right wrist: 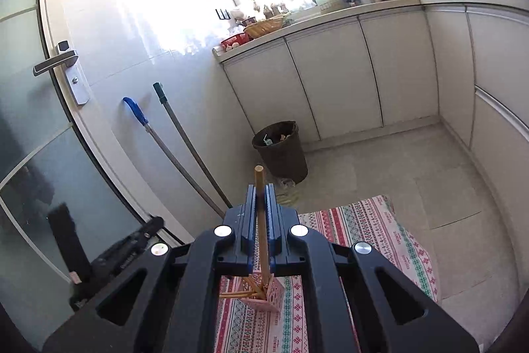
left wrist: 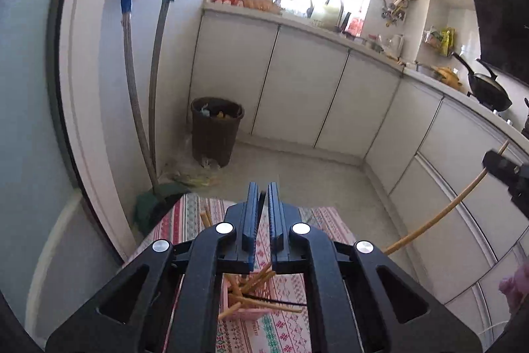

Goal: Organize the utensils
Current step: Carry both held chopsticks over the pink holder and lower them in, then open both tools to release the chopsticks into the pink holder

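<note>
a long wooden chopstick (right wrist: 261,220) is clamped by the right gripper (right wrist: 262,187) above the pink plastic holder (right wrist: 269,296); the slot could be missed if tilted; a thin dark stick (left wrist: 262,199) is pinched in the left gripper (left wrist: 263,187).

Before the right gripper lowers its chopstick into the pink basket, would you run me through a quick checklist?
1. Right gripper clamped on the wooden chopstick: ok.
2. Chopstick's lower end over the pink basket: ok.
3. Basket sits on the patterned cloth: ok.
4. Room in the basket among the other chopsticks: cannot tell.
5. Left gripper out of the way: ok; it holds a thin dark item, nearly shut.
</note>
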Demonstrator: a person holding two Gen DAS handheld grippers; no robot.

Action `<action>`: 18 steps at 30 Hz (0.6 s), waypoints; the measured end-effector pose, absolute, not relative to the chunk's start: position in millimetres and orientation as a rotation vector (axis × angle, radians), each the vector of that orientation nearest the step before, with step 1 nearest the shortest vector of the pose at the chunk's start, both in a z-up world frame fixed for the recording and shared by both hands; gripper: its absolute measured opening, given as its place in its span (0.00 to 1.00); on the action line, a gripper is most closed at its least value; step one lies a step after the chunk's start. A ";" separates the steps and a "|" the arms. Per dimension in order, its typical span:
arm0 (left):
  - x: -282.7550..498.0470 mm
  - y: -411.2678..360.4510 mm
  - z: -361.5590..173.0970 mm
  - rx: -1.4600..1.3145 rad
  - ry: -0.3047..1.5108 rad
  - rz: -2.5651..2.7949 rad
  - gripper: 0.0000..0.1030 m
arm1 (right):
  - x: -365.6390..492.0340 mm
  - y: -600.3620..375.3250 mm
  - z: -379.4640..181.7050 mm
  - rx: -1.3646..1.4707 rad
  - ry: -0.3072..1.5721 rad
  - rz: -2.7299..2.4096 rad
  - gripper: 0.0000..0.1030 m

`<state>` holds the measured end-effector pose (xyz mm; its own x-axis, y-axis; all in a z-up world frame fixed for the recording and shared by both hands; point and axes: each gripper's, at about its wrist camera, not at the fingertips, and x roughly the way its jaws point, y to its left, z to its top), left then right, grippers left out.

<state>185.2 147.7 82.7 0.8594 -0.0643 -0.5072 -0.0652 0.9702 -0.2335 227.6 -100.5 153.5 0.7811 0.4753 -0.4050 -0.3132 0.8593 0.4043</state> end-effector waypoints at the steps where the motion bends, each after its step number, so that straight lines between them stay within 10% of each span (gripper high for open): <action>1: 185.9 150.5 71.8 -0.265 0.565 0.019 0.18 | 231.4 -97.4 152.0 0.329 0.526 0.438 0.05; 7: 140.7 195.6 78.5 -0.434 0.466 0.090 0.38 | 242.6 -71.9 146.7 0.303 0.527 0.457 0.05; 18: 113.6 231.3 95.0 -0.527 0.408 0.086 0.41 | 259.8 -32.4 118.0 0.244 0.557 0.432 0.05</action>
